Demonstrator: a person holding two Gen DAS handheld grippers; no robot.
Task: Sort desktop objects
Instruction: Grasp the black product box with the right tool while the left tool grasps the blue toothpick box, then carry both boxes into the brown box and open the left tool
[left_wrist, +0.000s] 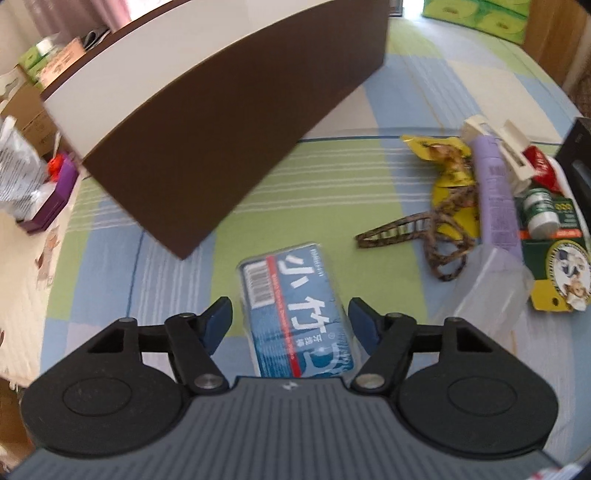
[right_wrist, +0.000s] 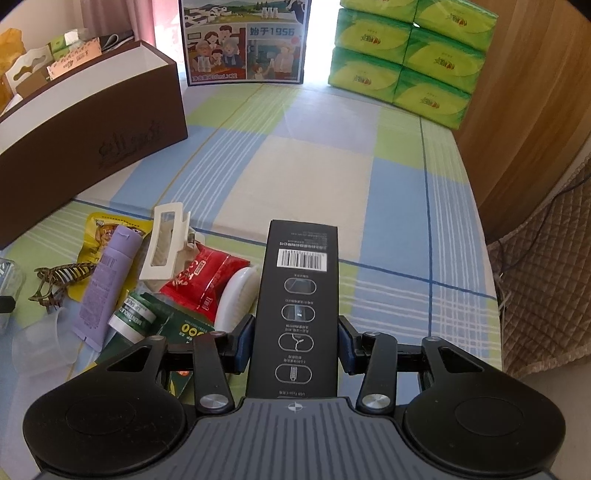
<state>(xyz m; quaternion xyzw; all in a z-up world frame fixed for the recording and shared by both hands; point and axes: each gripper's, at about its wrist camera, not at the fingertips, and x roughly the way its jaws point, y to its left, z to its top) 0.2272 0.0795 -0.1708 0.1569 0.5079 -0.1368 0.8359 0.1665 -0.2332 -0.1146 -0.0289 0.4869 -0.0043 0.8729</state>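
My left gripper is open around a blue floss pack that lies on the checked cloth; the fingers stand a little apart from its sides. My right gripper is shut on a long black box with a barcode, held along the fingers. A brown box with a white inside stands ahead on the left; it also shows in the right wrist view. A pile lies beside the right gripper: purple tube, white hair claw, red packet, green lip balm, yellow packet.
A patterned hair clip and a clear plastic cup lie right of the floss pack. Green tissue packs and a printed carton stand at the back. A wooden panel rises on the right.
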